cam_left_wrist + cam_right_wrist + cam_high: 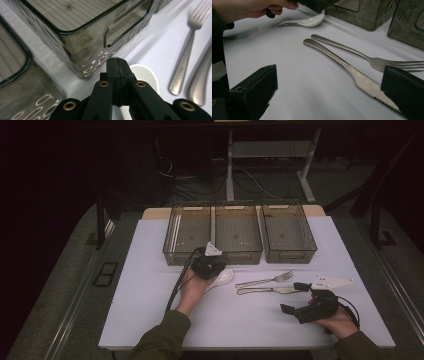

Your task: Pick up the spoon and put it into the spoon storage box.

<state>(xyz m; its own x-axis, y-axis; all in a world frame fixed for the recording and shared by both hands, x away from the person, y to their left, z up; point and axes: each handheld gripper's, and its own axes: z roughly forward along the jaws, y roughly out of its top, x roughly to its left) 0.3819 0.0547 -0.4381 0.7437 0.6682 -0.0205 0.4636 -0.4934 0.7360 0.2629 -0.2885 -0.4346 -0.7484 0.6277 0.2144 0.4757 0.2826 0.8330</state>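
A white ceramic spoon (225, 276) lies on the white mat in front of the bins. My left gripper (215, 269) hovers over its bowl; in the left gripper view the jaws (117, 65) are pressed together with nothing visible between them, and the spoon (146, 77) shows just behind. A steel fork (265, 280) and a knife (270, 290) lie side by side to the right. My right gripper (295, 298) rests near the knife's blade end, open; the knife (337, 60) and fork (352, 50) lie between and beyond its jaws (329, 82).
Three smoky see-through bins (237, 235) stand in a row at the back of the mat, with nothing in them. The nearest bin's corner (82, 50) is close ahead of the left jaws. Bare mat (150, 310) stretches at the front left.
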